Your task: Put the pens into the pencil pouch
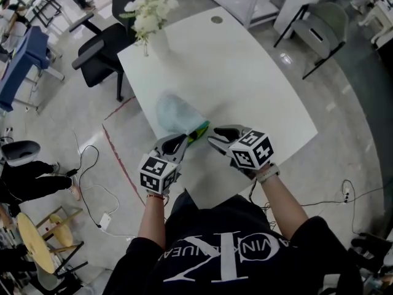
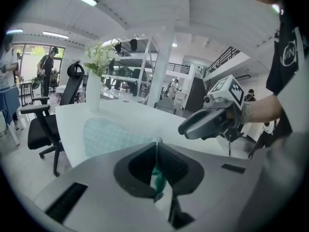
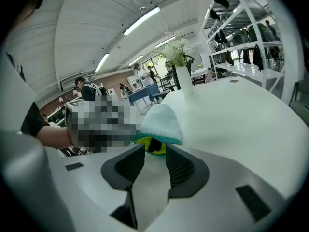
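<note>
The pencil pouch is a pale blue-green mesh bag with a teal rim and a yellow lining. It lies flat on the white desk toward the 6 o'clock edge, its mouth turned to 5 o'clock. The head view shows only a green-yellow sliver at that mouth. The right gripper view looks straight into it and shows a dark, narrow thing against the yellow lining, too small to name. Only the left gripper view shows the left tongs pinched shut on the teal rim. The right tongs stand apart with nothing between them, just short of the mouth. A vase of white flowers stands at 11 o'clock, well apart from the pouch.
</note>
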The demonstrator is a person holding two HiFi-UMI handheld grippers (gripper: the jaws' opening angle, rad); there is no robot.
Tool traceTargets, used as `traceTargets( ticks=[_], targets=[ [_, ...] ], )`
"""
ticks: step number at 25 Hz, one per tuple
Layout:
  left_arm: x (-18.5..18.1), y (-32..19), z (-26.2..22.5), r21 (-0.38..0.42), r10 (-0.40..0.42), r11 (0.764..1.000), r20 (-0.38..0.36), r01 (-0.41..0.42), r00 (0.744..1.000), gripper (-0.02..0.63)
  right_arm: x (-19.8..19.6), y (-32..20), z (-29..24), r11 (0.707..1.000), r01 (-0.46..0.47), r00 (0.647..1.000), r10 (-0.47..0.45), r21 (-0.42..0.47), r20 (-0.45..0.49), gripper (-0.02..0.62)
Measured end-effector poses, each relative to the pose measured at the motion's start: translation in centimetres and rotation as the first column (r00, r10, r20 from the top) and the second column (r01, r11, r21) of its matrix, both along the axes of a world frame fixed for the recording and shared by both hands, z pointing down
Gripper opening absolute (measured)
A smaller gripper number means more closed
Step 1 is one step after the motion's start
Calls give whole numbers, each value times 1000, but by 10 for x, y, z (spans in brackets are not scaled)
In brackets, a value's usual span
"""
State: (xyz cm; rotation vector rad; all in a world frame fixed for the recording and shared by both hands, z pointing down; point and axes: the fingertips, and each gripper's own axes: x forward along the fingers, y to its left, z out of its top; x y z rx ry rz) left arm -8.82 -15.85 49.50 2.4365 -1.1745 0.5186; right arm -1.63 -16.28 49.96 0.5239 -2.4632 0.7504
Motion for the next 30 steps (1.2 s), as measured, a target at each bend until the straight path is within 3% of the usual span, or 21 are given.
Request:
traceTargets(
  ticks=[3, 11, 15, 20, 24, 30],
  targets=[
    [-7, 4, 12, -27, -30, 999, 17, 31, 999, 17, 6, 2, 2, 999, -43, 999, 43, -2, 13, 122],
    [-17, 12, 32, -91, -96, 991, -21, 94, 995, 17, 13, -2, 6, 994, -98, 995, 98, 47, 0, 13],
    [-18, 14, 33, -112, -87, 990, -34, 83, 996, 20, 14, -7, 7, 993, -108, 994, 108, 48, 4, 10],
    [-17, 17, 28, -151, -77, 987, -114, 59, 991, 106, 15, -11, 12, 992, -114, 993, 114, 44, 3, 9],
    [-31, 9, 13, -104, -130, 988, -148, 116, 980, 104, 17, -19, 6, 990, -131, 991, 129, 59, 39, 9],
    [-59, -5, -14, 9, -230, 972, -143, 233, 963, 15, 21, -35, -11, 980, -159, 985, 149, 123, 92, 9]
  ],
)
